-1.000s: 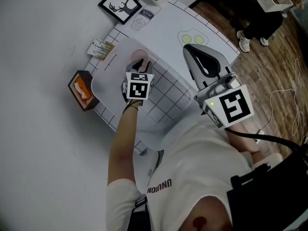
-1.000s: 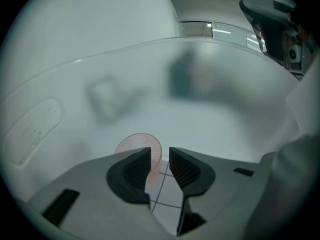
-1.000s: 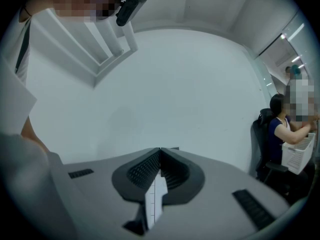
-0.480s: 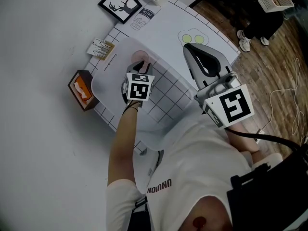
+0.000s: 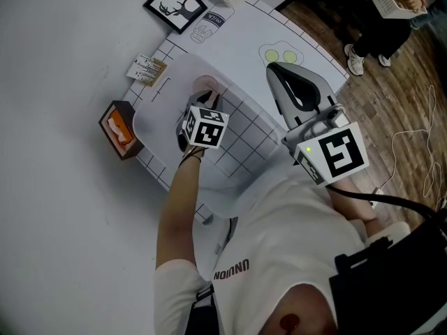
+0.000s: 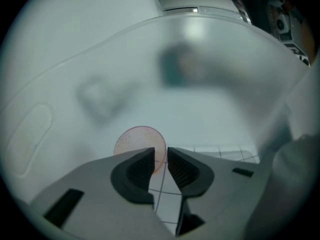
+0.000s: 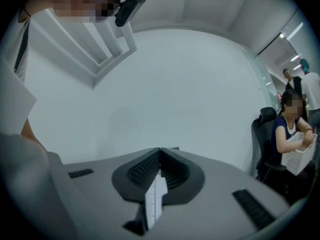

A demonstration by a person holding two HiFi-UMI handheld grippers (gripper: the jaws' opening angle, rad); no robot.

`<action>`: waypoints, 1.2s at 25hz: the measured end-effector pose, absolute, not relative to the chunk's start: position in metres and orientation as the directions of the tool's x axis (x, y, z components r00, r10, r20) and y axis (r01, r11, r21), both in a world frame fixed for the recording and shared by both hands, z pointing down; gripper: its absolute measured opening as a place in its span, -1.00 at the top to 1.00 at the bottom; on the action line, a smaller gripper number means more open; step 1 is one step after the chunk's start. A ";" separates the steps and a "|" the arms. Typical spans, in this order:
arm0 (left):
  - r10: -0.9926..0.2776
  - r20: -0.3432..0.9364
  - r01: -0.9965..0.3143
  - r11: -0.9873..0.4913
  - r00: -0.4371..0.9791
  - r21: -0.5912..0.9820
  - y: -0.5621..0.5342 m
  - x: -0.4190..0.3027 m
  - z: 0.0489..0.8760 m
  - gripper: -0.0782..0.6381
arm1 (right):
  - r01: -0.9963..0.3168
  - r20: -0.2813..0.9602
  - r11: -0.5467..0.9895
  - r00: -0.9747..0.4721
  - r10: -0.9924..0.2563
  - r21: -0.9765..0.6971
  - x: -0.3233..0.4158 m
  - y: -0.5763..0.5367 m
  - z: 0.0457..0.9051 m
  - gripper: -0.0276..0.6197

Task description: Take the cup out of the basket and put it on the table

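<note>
Although the cup [image 6: 135,141] lies inside the basket [image 5: 160,96], the left gripper [image 6: 160,154] has its jaws narrowed onto the cup's rim; lifting out and setting down on the table [image 5: 244,26] remain; the right gripper [image 7: 160,156], jaws together, holds nothing.

head view looks steeply down on the table [image 5: 237,33]; left gripper view, close at the basket [image 6: 100,49], shares the cup [image 6: 135,141]; right gripper view faces a wall [image 7: 175,84].
</note>
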State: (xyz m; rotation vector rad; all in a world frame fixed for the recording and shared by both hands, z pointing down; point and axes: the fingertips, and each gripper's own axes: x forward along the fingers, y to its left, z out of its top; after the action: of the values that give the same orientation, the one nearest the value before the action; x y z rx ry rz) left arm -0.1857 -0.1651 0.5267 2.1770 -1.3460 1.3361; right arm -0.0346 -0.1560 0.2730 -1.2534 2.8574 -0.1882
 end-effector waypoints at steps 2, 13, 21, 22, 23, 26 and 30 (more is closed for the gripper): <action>-0.572 0.807 -0.809 -0.540 0.149 -0.234 -0.165 -0.186 0.527 0.55 | -0.733 0.034 0.670 -0.677 -0.735 -0.118 -0.034 -0.156 0.273 0.85; -0.555 0.818 -0.792 -0.562 0.150 -0.237 -0.162 -0.182 0.532 0.61 | -0.736 0.031 0.667 -0.674 -0.738 -0.120 -0.033 -0.156 0.273 0.85; -0.555 0.819 -0.775 -0.580 0.149 -0.252 -0.162 -0.182 0.532 0.70 | -0.737 0.030 0.665 -0.673 -0.739 -0.121 -0.033 -0.157 0.273 0.85; -0.556 0.818 -0.777 -0.577 0.149 -0.251 -0.162 -0.182 0.531 0.70 | -0.736 0.030 0.666 -0.673 -0.739 -0.122 -0.033 -0.157 0.273 0.85; -0.558 0.816 -0.780 -0.573 0.148 -0.250 -0.163 -0.183 0.531 0.70 | -0.736 0.030 0.666 -0.674 -0.738 -0.121 -0.033 -0.157 0.273 0.85; -0.567 0.809 -0.800 -0.552 0.153 -0.235 -0.164 -0.185 0.528 0.70 | -0.734 0.028 0.668 -0.675 -0.737 -0.119 -0.034 -0.157 0.272 0.85; -0.593 0.793 -0.813 -0.527 0.144 -0.246 -0.168 -0.189 0.522 0.70 | -0.735 0.028 0.668 -0.675 -0.737 -0.119 -0.033 -0.158 0.272 0.85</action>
State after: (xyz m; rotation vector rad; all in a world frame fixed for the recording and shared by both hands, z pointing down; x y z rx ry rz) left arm -0.1887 -0.1681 0.5220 2.1795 -1.3745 1.3260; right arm -0.0332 -0.1577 0.2721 -1.2571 2.8485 -0.1879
